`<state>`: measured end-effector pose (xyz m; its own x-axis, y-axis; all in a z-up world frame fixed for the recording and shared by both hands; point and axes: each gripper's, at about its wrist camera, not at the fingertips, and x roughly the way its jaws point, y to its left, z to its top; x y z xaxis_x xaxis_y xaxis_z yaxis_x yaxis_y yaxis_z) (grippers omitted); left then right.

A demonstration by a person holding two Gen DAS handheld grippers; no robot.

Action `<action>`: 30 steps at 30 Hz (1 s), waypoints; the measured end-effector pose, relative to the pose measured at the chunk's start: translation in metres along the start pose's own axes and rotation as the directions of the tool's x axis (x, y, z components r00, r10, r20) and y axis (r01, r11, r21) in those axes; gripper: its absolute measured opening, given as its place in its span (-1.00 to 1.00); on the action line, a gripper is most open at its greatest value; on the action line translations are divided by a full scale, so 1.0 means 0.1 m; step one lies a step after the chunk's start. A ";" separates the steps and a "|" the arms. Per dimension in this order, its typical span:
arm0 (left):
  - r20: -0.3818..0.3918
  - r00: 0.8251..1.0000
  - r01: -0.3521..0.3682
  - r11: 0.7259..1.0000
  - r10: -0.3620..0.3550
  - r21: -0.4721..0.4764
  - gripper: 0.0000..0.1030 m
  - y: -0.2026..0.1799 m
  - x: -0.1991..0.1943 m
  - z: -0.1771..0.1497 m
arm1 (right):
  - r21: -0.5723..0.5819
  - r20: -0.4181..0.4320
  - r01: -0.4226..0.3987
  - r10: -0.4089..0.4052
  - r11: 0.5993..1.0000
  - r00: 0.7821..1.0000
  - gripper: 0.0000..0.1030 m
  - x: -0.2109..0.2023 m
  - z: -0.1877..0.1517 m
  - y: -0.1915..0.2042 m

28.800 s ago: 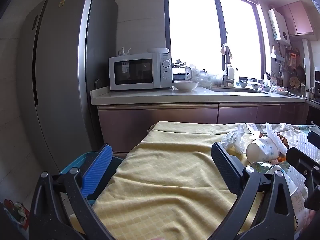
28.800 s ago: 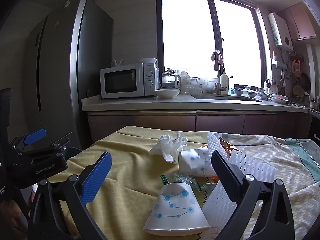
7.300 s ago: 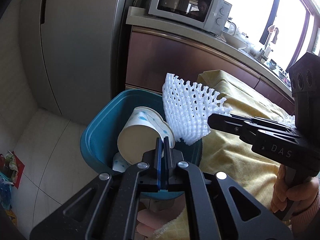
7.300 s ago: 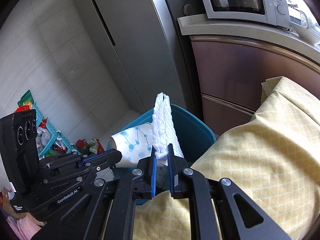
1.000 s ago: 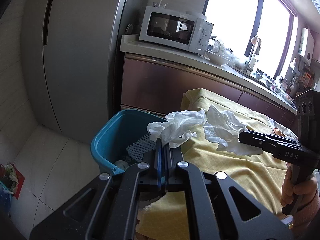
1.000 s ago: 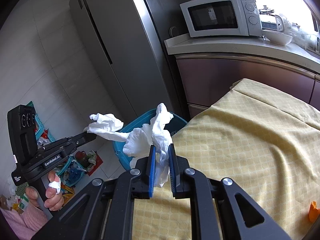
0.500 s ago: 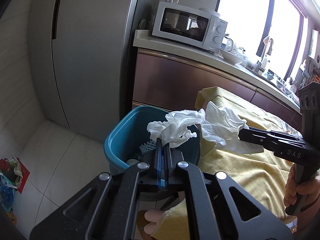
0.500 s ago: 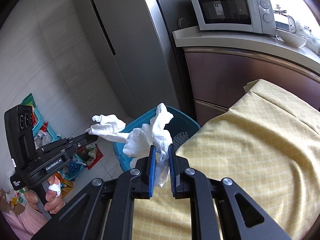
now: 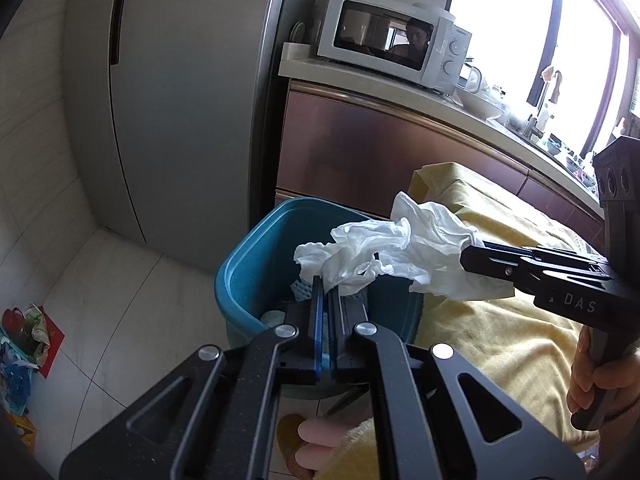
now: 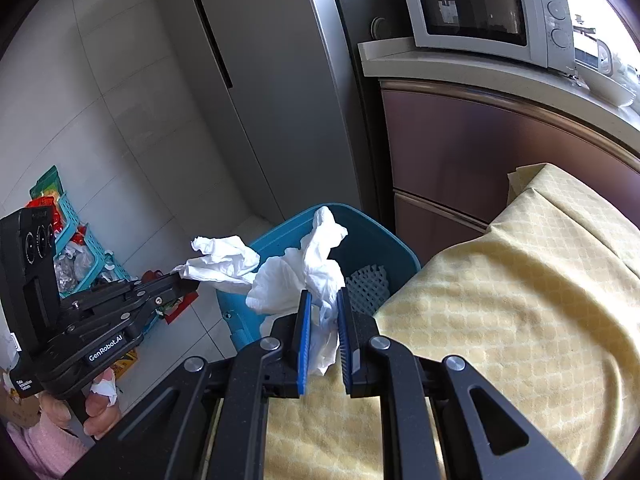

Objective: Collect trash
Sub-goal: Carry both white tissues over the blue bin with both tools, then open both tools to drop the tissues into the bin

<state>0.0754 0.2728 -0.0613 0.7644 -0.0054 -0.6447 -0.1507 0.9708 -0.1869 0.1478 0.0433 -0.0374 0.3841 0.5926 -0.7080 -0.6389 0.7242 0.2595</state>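
My left gripper (image 9: 329, 280) is shut on a crumpled white tissue (image 9: 352, 256) and holds it over the teal trash bin (image 9: 256, 256). My right gripper (image 10: 323, 300) is shut on a second crumpled white tissue (image 10: 304, 276), held just above the bin's (image 10: 396, 252) near rim at the table's edge. Each gripper shows in the other's view: the right gripper (image 9: 466, 258) with its tissue (image 9: 436, 240) at the right, the left gripper (image 10: 188, 278) with its tissue (image 10: 224, 260) at the left. White foam netting (image 10: 368, 282) lies inside the bin.
The yellow tablecloth (image 10: 520, 300) covers the table right of the bin. A grey fridge (image 9: 180, 100) and brown cabinets (image 9: 380, 152) with a microwave (image 9: 392, 46) stand behind. Teal baskets with clutter (image 10: 72, 248) sit on the tiled floor at the left. A hand (image 9: 600, 376) grips the right tool.
Both grippers have carried their tissues leftward off the table to the bin, which now looms larger and closer. Both grips stayed shut.
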 end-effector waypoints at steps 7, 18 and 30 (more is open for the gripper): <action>-0.027 0.999 -0.027 1.000 0.027 -0.008 -0.95 0.02 0.17 -0.02 | 0.001 -0.040 0.018 -0.018 1.000 0.999 -0.77 0.21 0.07 0.02; -0.077 0.996 -0.056 0.998 0.055 -0.010 -0.95 0.01 0.53 0.00 | 0.004 -0.127 0.054 -0.053 0.999 0.990 -0.69 0.60 0.18 0.02; -0.105 0.994 -0.043 0.999 0.043 -0.001 -0.74 -0.11 0.79 -0.04 | 0.049 -0.132 0.046 -0.039 0.998 0.990 -0.56 0.61 0.14 -0.07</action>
<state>0.1346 0.2607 -0.1133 0.6874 0.0113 -0.7262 -0.1846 0.9698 -0.1597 0.1847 0.0796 -0.0737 0.3174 0.5117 -0.7984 -0.5870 0.7672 0.2584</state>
